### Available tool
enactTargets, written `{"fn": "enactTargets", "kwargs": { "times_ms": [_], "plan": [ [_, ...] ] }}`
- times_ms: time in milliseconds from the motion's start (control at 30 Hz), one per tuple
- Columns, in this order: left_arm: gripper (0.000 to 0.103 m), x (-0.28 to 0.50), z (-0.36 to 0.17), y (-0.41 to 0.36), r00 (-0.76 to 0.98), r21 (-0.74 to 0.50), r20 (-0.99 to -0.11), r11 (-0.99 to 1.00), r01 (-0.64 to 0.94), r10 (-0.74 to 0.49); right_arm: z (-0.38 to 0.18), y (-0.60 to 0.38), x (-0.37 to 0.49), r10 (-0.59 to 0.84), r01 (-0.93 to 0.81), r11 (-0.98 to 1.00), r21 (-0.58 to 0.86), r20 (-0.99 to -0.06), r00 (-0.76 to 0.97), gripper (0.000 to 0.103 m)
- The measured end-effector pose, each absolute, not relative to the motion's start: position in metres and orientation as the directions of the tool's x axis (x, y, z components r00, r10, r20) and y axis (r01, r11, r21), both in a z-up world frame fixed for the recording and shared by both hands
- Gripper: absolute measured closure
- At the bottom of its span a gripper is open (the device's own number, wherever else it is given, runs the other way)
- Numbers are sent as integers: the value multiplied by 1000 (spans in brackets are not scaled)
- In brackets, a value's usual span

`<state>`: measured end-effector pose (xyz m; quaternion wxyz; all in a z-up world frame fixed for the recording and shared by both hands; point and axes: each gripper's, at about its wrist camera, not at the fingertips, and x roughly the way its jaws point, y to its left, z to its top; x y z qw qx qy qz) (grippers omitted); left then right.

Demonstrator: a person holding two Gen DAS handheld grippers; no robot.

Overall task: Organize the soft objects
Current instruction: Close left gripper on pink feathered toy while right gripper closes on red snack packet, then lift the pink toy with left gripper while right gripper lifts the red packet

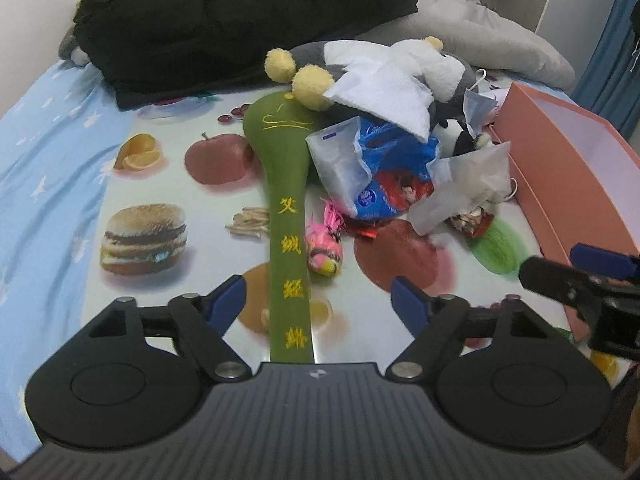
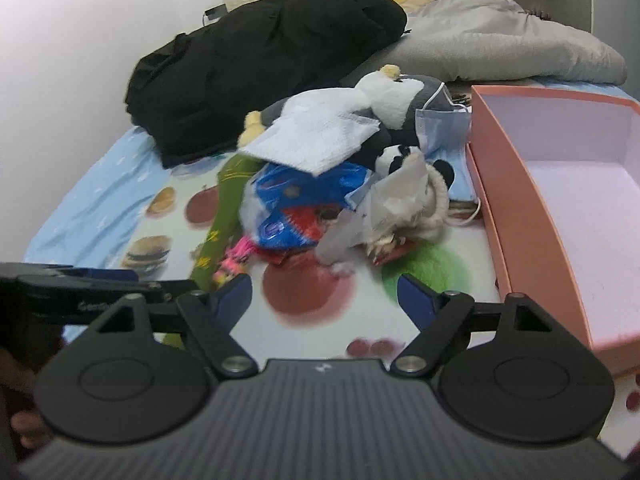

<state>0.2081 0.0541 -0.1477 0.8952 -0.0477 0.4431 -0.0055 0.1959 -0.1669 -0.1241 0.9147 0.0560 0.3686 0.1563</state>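
Holding both grippers over food-print mat [image 1: 160, 152], you grip nothing. Left gripper [image 1: 318, 296] at lower centre of its view, jaws apart, green mallet [image 1: 286, 200] handle lying between them, pads not touching it. Right gripper [image 2: 324, 294] at lower centre of its view, jaws apart over bare mat. Soft pile at frame centre: white plush [image 2: 384, 96], panda [image 2: 400, 158], blue bag [image 1: 396, 168], mask [image 2: 442, 128]. Pink box [image 2: 560, 168] at right, nothing inside. Black coat [image 1: 240, 12] at upper left.
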Motion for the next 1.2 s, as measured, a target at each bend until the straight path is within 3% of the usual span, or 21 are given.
{"fn": "enactTargets", "kwargs": {
  "times_ms": [233, 433, 533, 633, 800, 900, 1200],
  "plan": [
    [39, 241, -169, 48, 585, -85, -807, 996, 23, -83, -155, -170, 242, 303, -198, 953, 229, -693, 654, 21],
    [45, 262, -182, 37, 579, -36, -812, 996, 78, -75, -179, -171, 271, 219, -157, 976, 154, -730, 648, 22],
    [46, 270, -187, 29, 582, 6, -810, 993, 122, -66, -190, -172, 285, 223, -159, 975, 157, -753, 619, 35],
    [57, 280, -193, 22, 563, 39, -825, 988, 153, -54, -196, -173, 294, 213, -162, 977, 142, -757, 617, 36],
    [65, 287, -203, 17, 535, 97, -845, 980, 173, -11, -203, -171, 305, 229, -202, 971, 131, -757, 612, 38],
    [75, 288, -203, 20, 536, 107, -844, 982, 152, 9, -207, -169, 309, 245, -226, 965, 132, -762, 600, 52],
    [76, 280, -194, 22, 546, 39, -838, 993, 108, -26, -198, -171, 297, 256, -232, 962, 145, -779, 573, 60]
  ]
}}
